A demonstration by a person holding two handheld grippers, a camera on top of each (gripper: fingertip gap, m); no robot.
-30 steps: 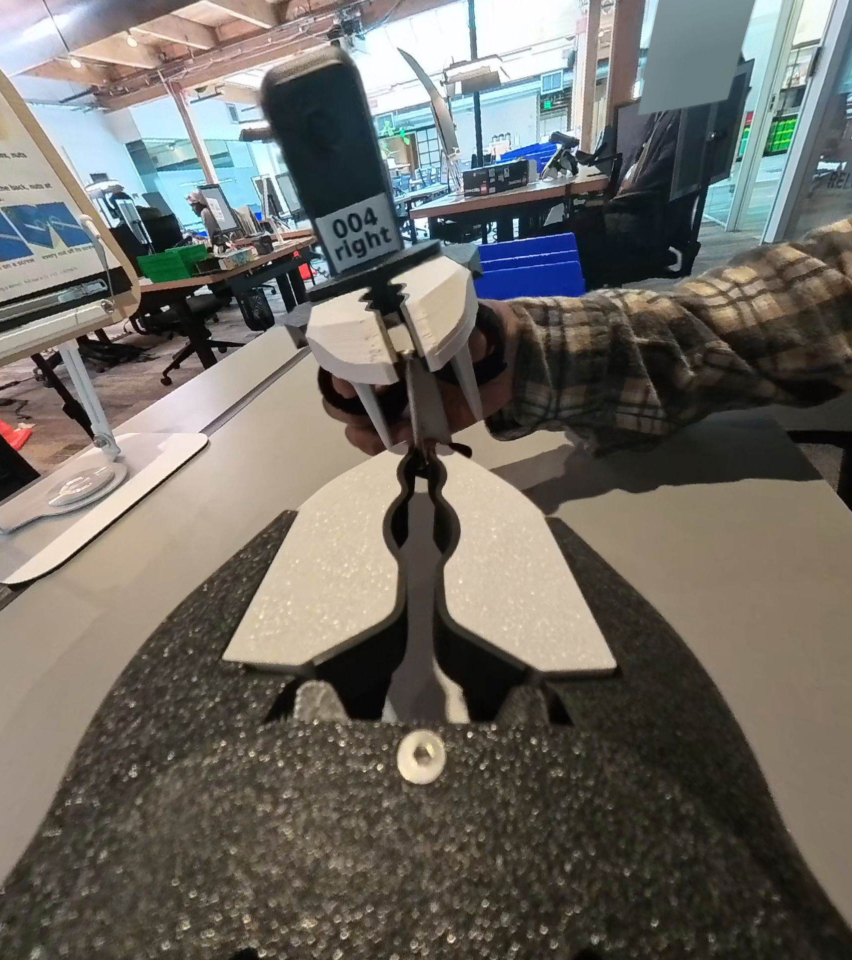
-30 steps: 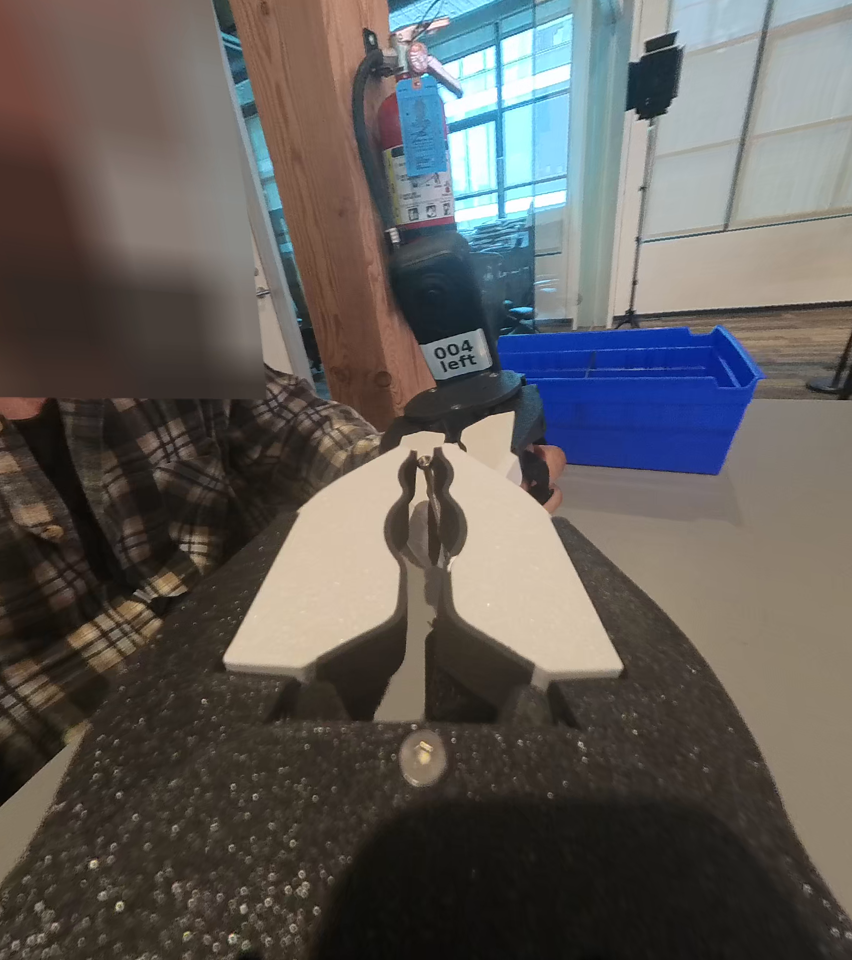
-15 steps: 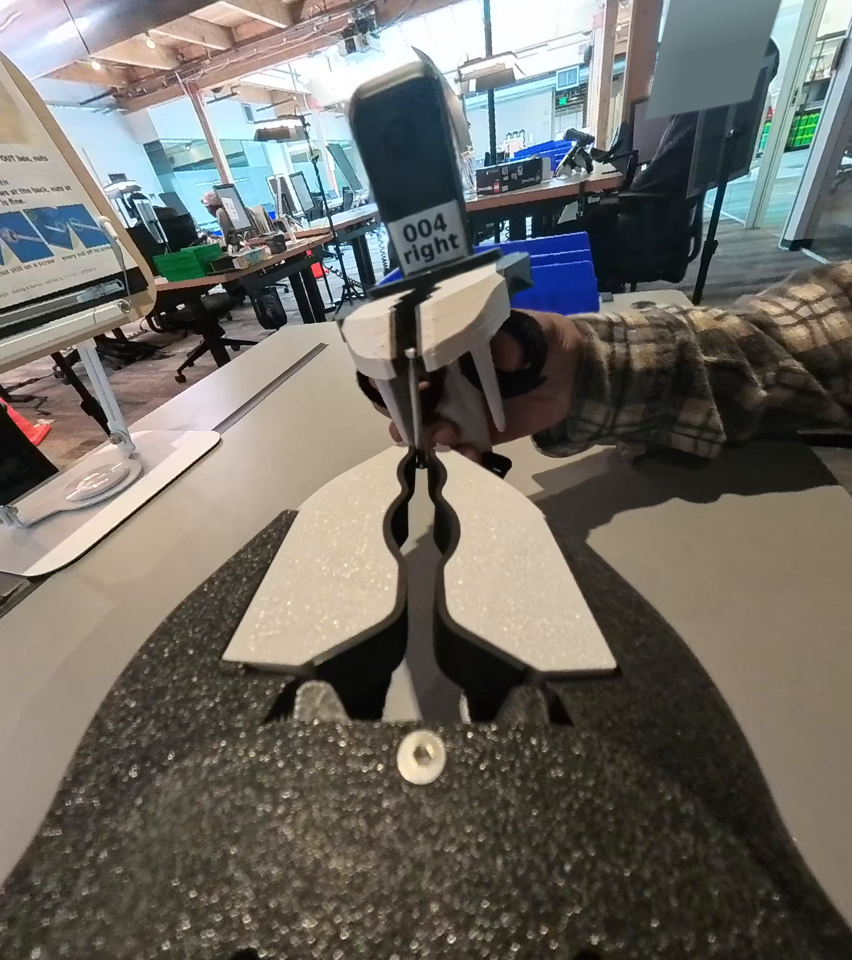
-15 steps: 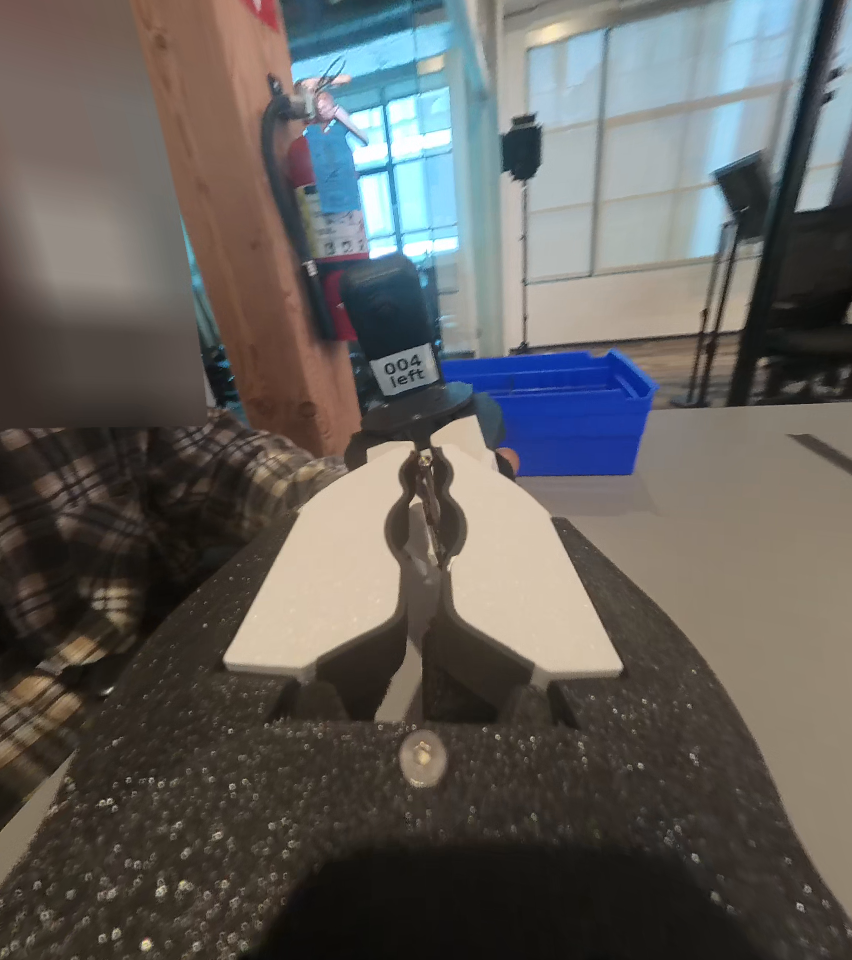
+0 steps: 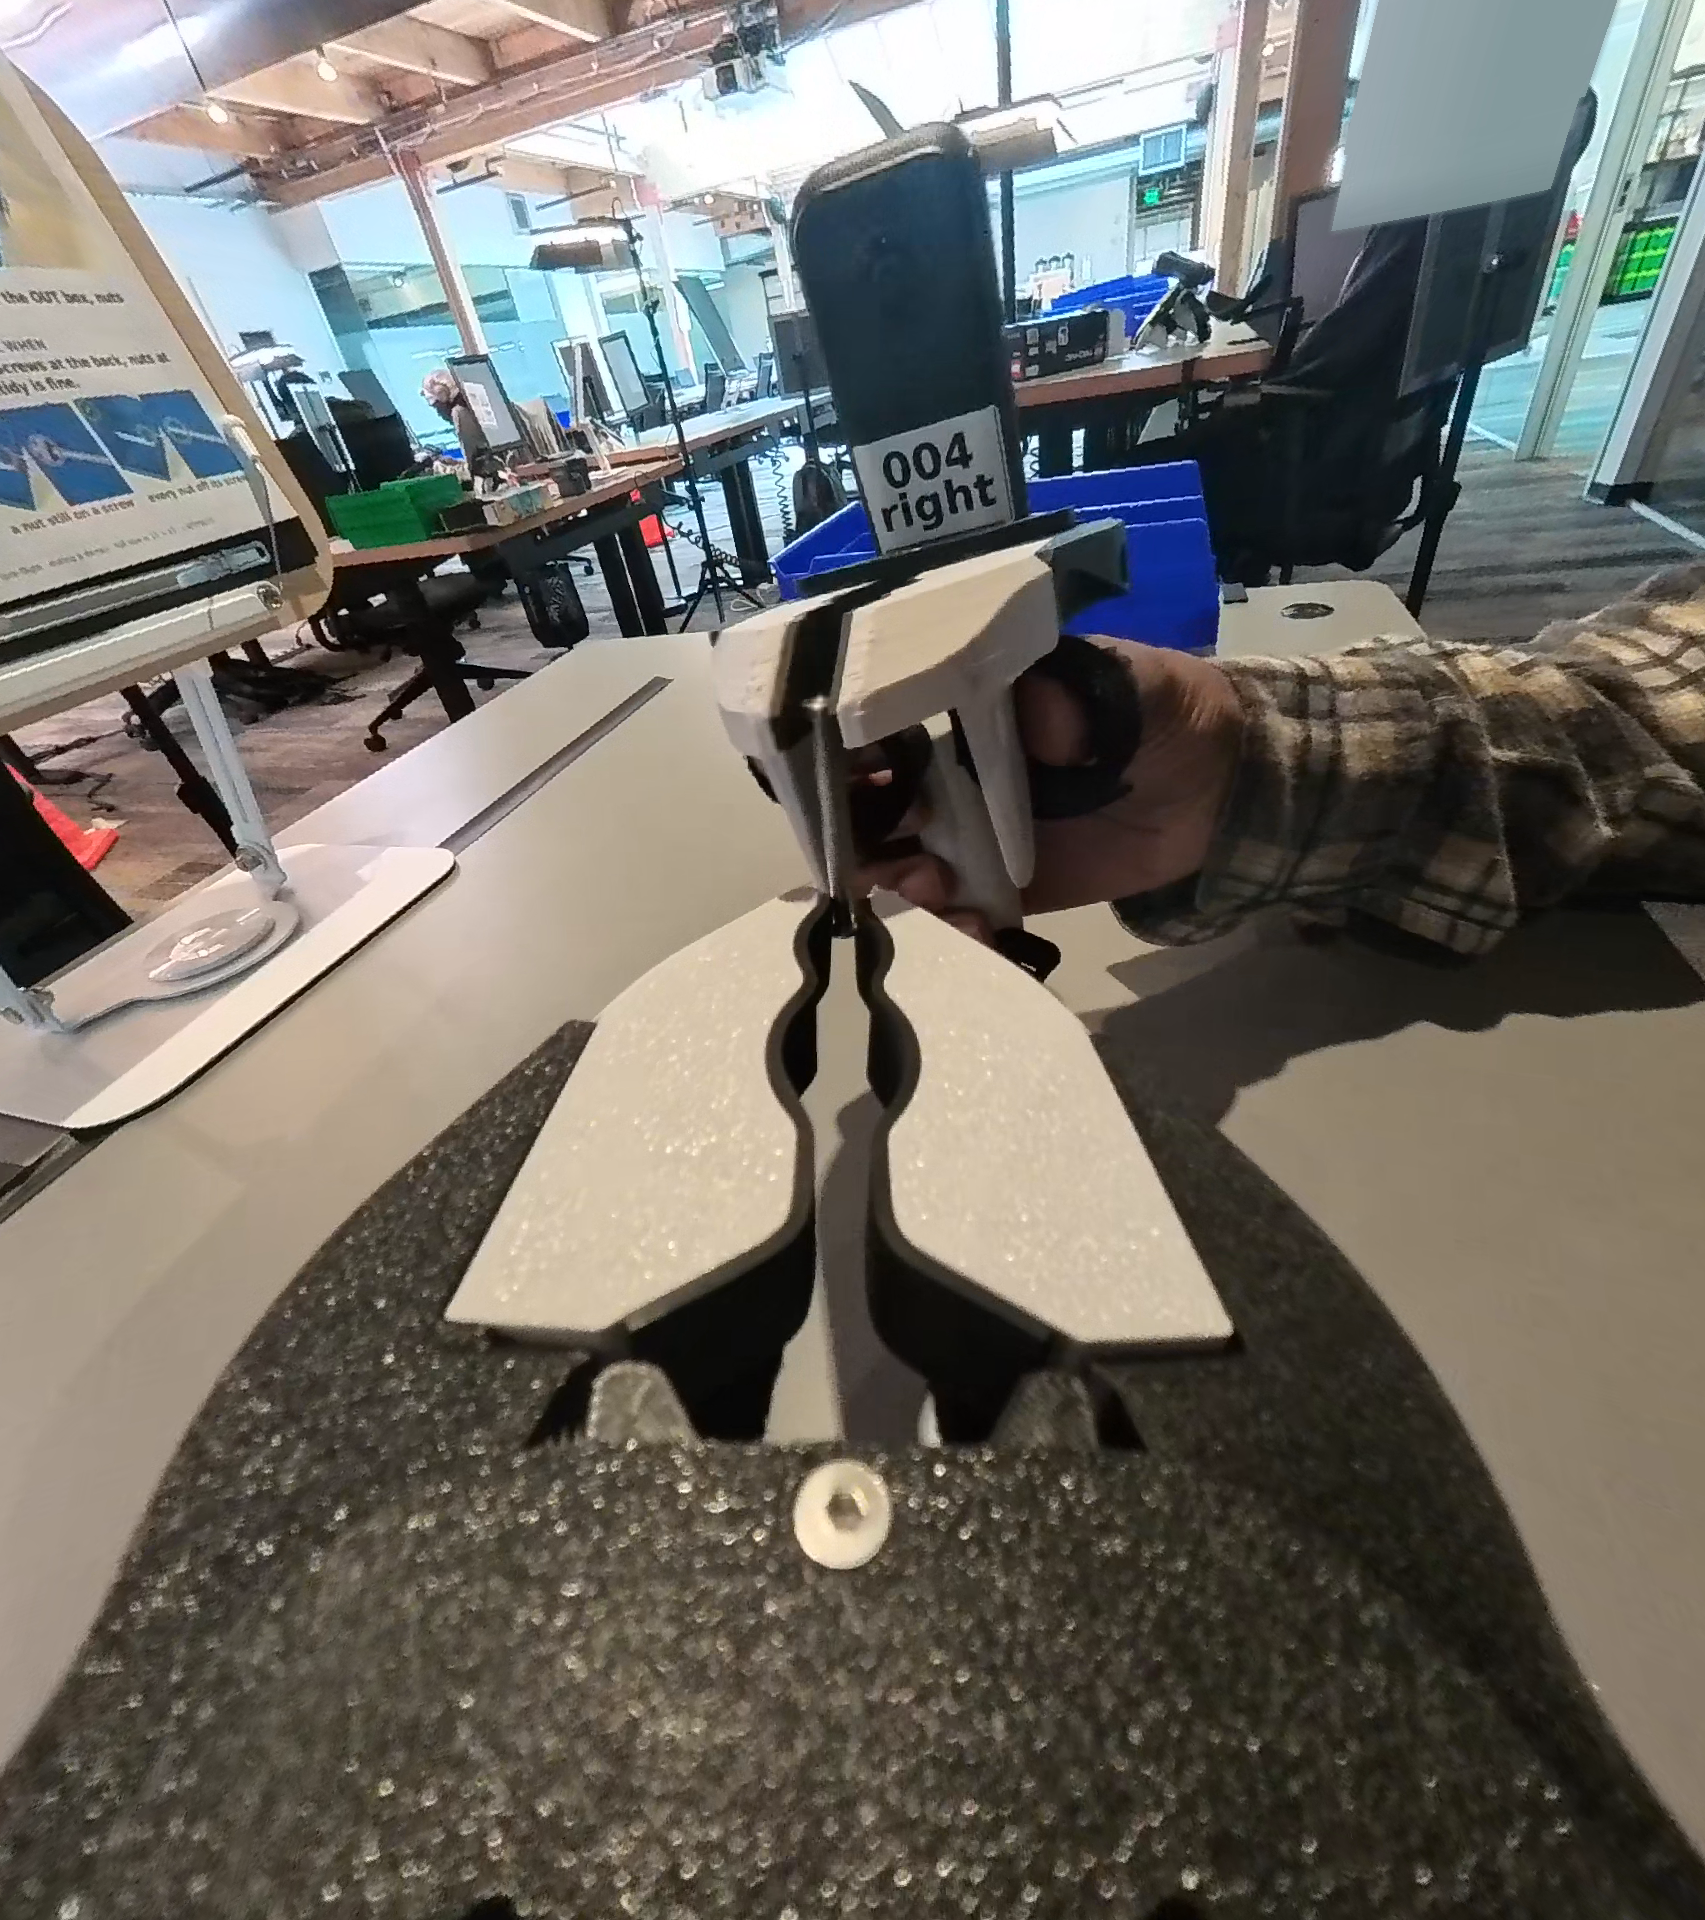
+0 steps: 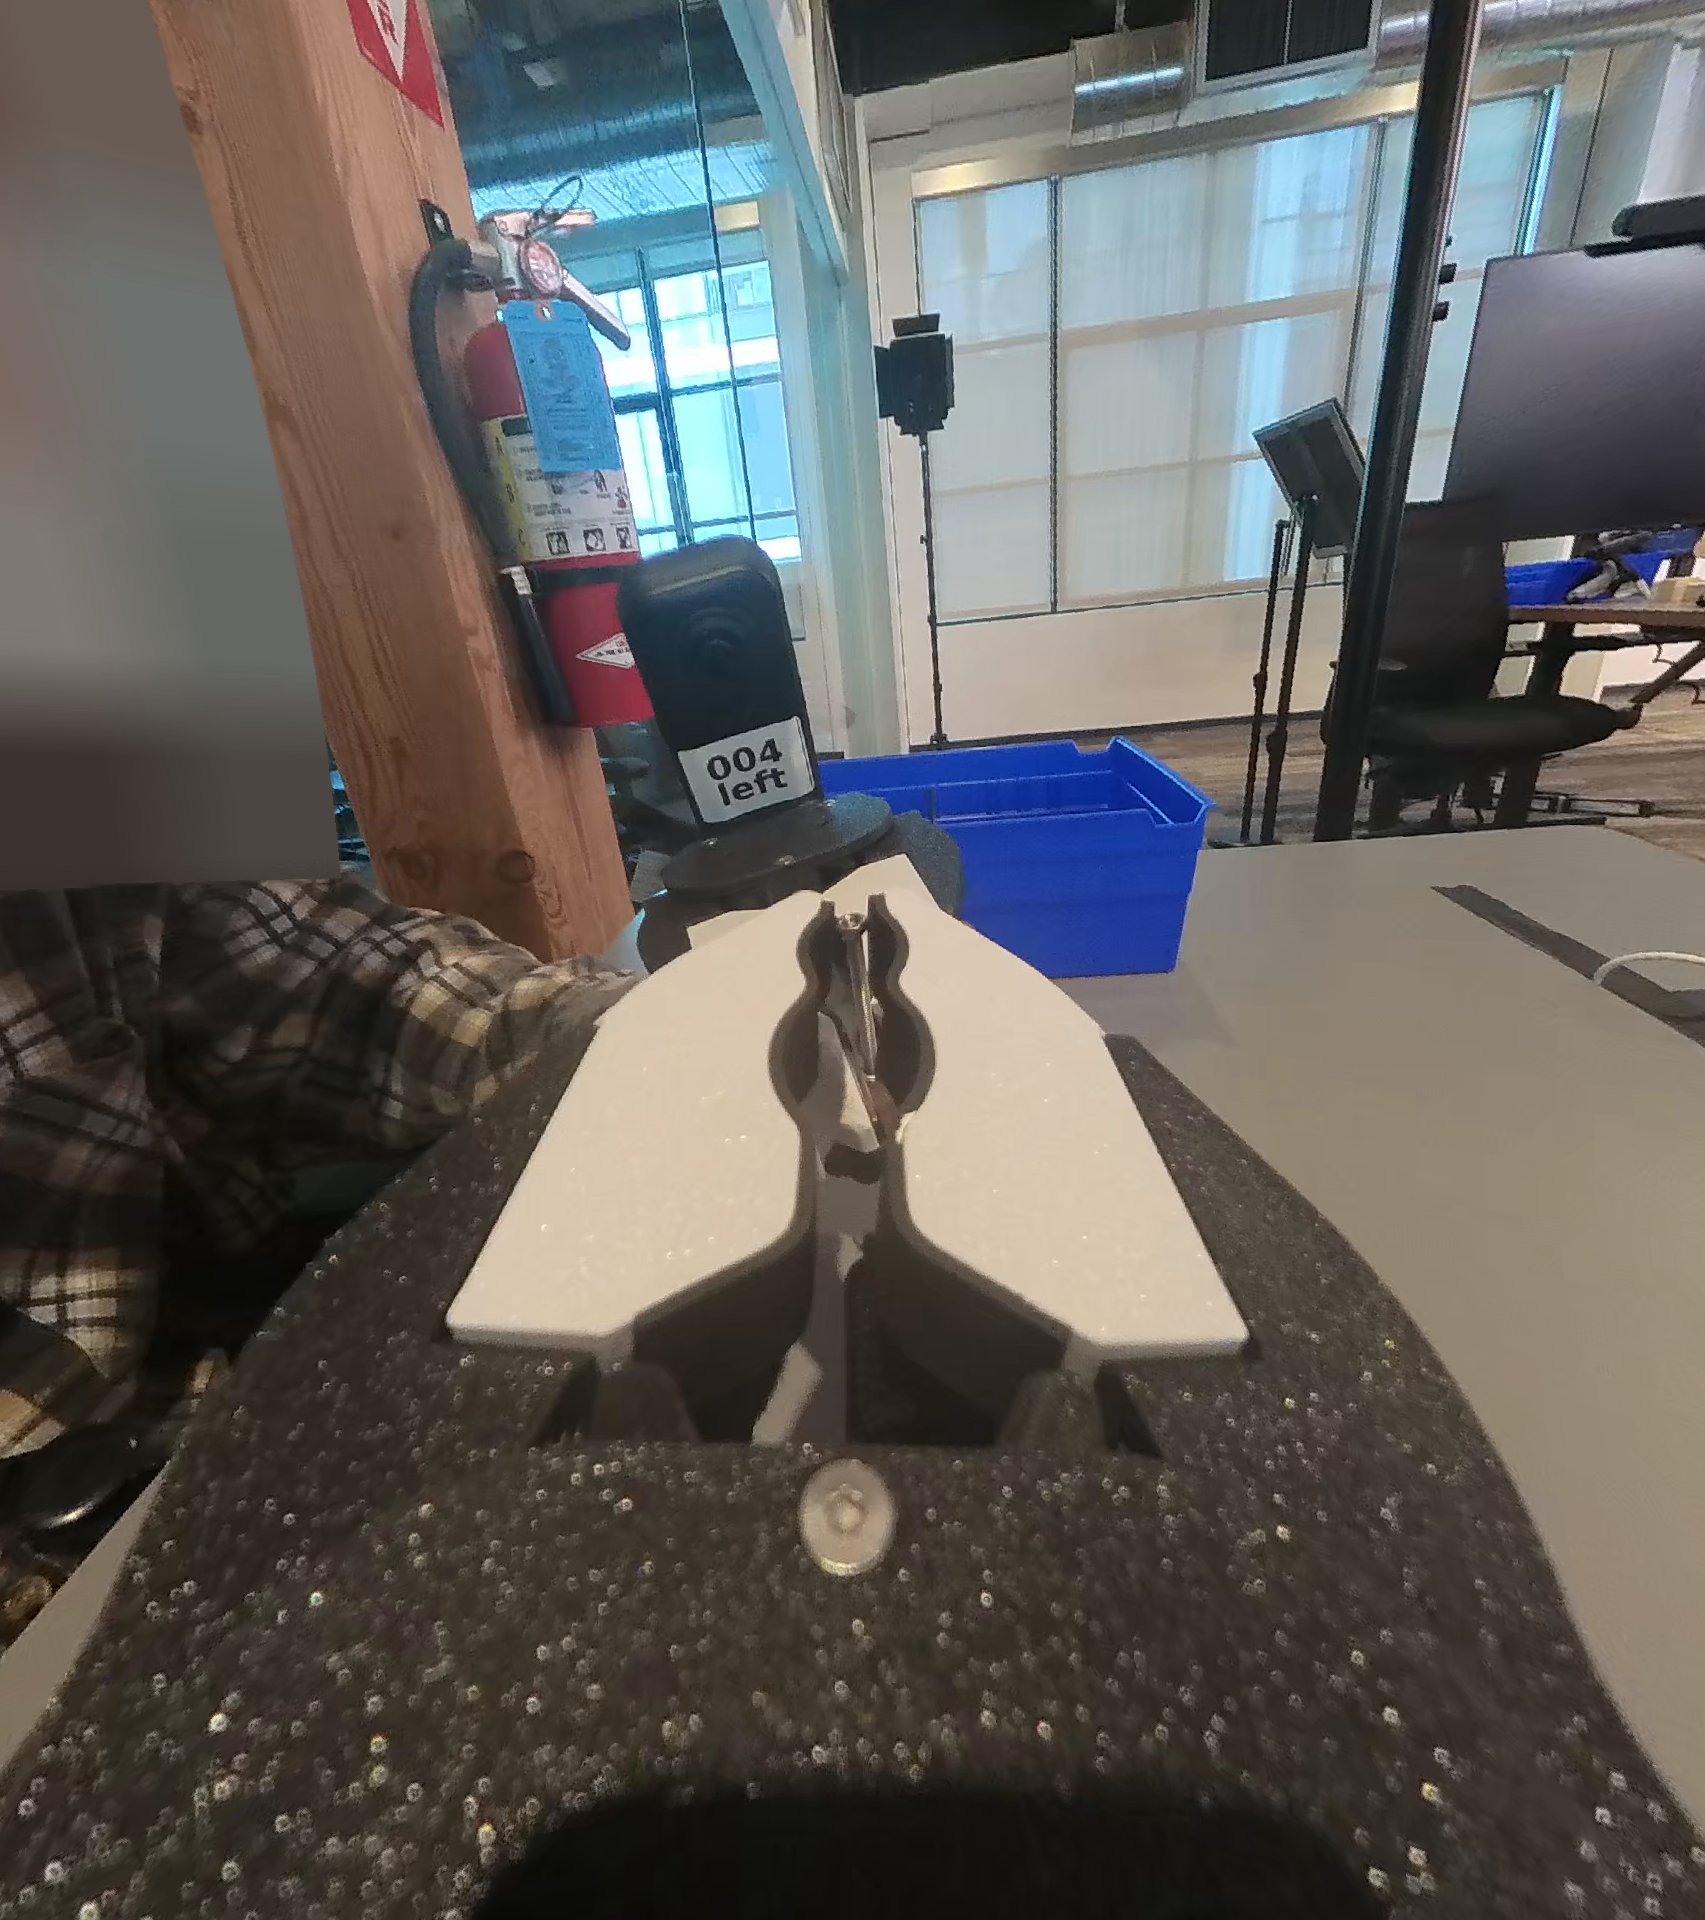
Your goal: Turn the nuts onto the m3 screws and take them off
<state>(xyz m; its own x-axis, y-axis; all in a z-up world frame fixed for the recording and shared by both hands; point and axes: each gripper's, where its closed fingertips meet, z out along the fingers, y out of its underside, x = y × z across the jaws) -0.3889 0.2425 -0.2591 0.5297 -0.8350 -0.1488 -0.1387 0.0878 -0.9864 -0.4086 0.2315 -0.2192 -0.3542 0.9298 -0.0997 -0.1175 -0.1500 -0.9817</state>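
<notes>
Step in hand: you are threading, as I judge it. The two pairs of tongs are meeting tip to tip above the grey counter (image 5: 1450,1195), one on the thin silver m3 screw (image 5: 828,800), the other at the screw's lower end.

Right tongs: the white right tongs (image 5: 820,831), in the upper centre of the left wrist frame, are pressed together on the screw shank. The right wrist frame is showing the same screw (image 6: 860,997) lying along the narrow slot between their fingers, head toward the tips.

Left tongs: the white left tongs (image 5: 843,925) are nearly closed at the frame's centre. A small dark piece, probably the nut (image 5: 840,918), is sitting between their tips, too small for me to be sure, so I cannot tell whether they are clamping it.

Direction: whether the nut is going on or coming off is not readable here.

Next move: you are going to need the screw axis kept in line with the nut while one wrist rolls; any tilt looks likely to cross the thread or drop the nut.

Bin: the blue plastic bin (image 6: 1066,842) is standing on the counter at centre right of the right wrist frame, well apart from the tips.
</notes>
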